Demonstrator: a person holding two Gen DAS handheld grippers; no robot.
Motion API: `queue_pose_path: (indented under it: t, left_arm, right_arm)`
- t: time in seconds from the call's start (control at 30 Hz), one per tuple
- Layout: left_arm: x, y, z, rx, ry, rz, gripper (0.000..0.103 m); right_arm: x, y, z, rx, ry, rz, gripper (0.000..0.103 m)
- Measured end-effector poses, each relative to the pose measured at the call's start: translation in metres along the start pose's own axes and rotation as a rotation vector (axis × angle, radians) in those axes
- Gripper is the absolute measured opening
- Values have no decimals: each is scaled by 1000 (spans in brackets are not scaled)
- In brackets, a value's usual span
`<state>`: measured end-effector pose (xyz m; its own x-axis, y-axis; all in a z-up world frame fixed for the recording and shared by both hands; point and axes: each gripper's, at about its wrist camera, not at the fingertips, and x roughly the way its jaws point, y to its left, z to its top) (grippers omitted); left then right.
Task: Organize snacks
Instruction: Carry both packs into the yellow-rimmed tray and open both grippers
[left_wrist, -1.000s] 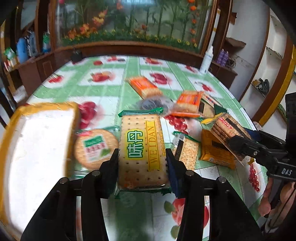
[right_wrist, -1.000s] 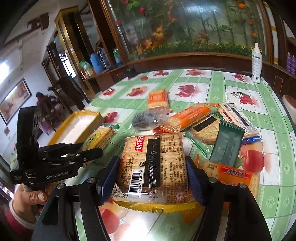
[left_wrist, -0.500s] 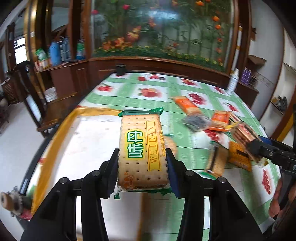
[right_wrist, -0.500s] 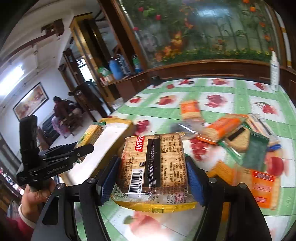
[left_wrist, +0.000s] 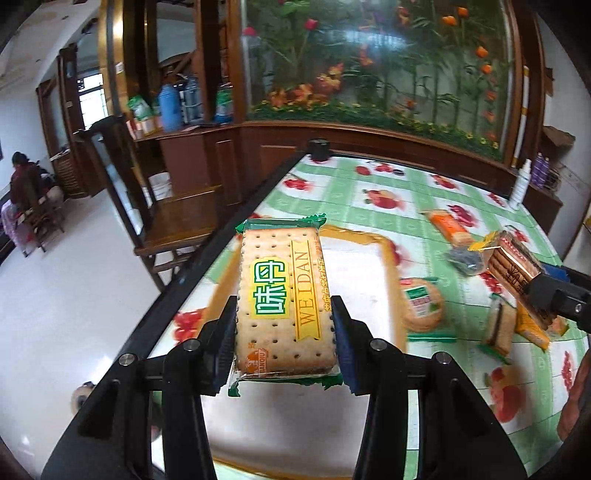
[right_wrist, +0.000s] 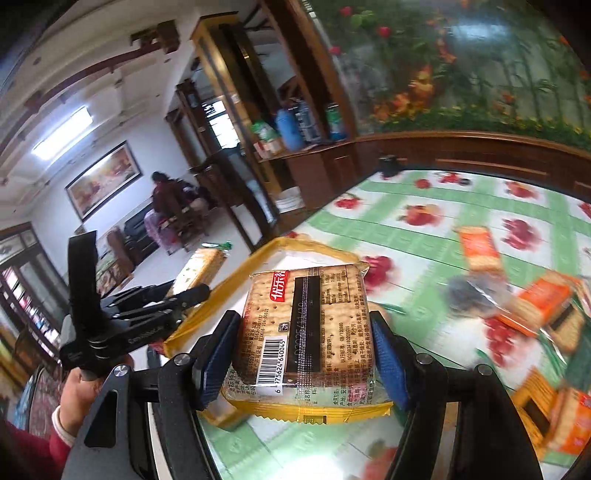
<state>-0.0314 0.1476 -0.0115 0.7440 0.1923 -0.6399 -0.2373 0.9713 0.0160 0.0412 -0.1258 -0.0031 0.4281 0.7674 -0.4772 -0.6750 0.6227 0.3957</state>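
Left gripper (left_wrist: 283, 328) jaws grasp the green cracker pack (left_wrist: 284, 302) above the tray (left_wrist: 388, 266); right gripper (right_wrist: 306, 354) jaws grasp the yellow cracker pack (right_wrist: 306, 332), tray at 11 o'clock.

Both wrist views—close, forward—share the tray (left_wrist: 388, 266).

Light: bright daylight; ceiling lamp (right_wrist: 62, 134) glows far left.
Glare: window (left_wrist: 90, 105) blown out, floor (left_wrist: 55, 295) shining.
Blur: right-view snacks (right_wrist: 543, 310) smeared; held packs crisp.
Edges: fisheye bending, dark corners.
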Motion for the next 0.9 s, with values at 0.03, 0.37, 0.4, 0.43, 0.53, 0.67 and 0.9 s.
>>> queue_pose_path:
  t: [0.03, 0.37, 0.4, 0.43, 0.53, 0.67, 0.9]
  left_arm:
    - [1, 4, -2, -4, 3, 7, 45]
    - [8, 30, -15, -36, 27, 38, 45]
    - [8, 31, -15, -40, 25, 40, 45]
    - [8, 33, -15, -42, 26, 41, 45]
    - [9, 36, -17, -48, 26, 45, 45]
    - [12, 38, -20, -47, 34, 54, 45]
    - [30, 41, -32, -35, 94, 66, 45]
  right_arm:
    - [7, 8, 2, -12, 7, 15, 70]
    - [57, 47, -5, -59, 78, 96, 70]
    - [61, 49, -7, -60, 85, 99, 70]
    - [65, 51, -8, -62, 90, 100, 70]
    - [74, 52, -7, -63, 101, 101, 70]
    - [89, 55, -10, -66, 126, 101, 70]
    - [121, 60, -19, -75, 199, 90, 70]
